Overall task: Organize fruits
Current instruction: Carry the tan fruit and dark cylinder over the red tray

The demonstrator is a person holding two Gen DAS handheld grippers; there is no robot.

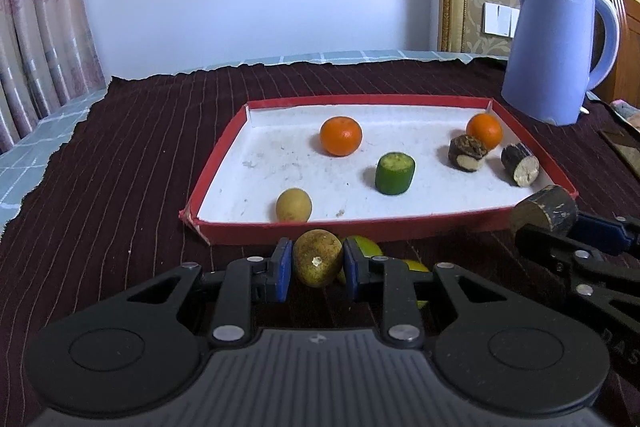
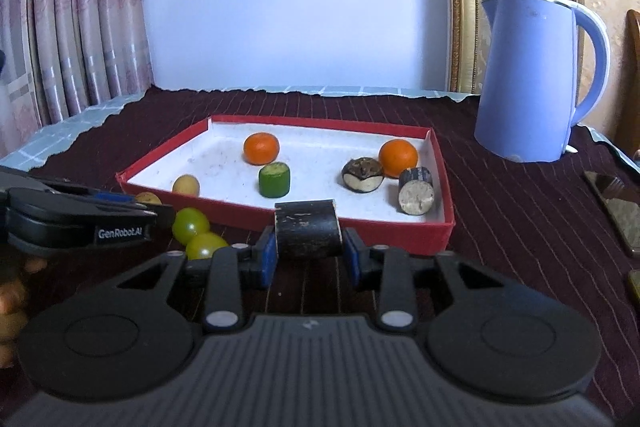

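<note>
Blue-padded left gripper (image 1: pixel 316 263) is clamping a speckled yellow-brown fruit (image 1: pixel 318 258) and right gripper (image 2: pixel 308 245) a dark cylinder piece (image 2: pixel 307 233) at lower centre, each apparently awaiting a lift over the red tray's (image 2: pixel 400 231) near wall.

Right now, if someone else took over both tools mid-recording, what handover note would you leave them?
Left tool: shut on a yellowish-brown fruit, just short of the red tray's near wall.
Right tool: shut on a dark cylindrical piece, also at the near wall.
Done, in the tray: two oranges, a green cut piece, a small tan fruit, two dark pieces.
Left: place both held items in the tray, then the two green fruits on the cloth before the tray.
</note>
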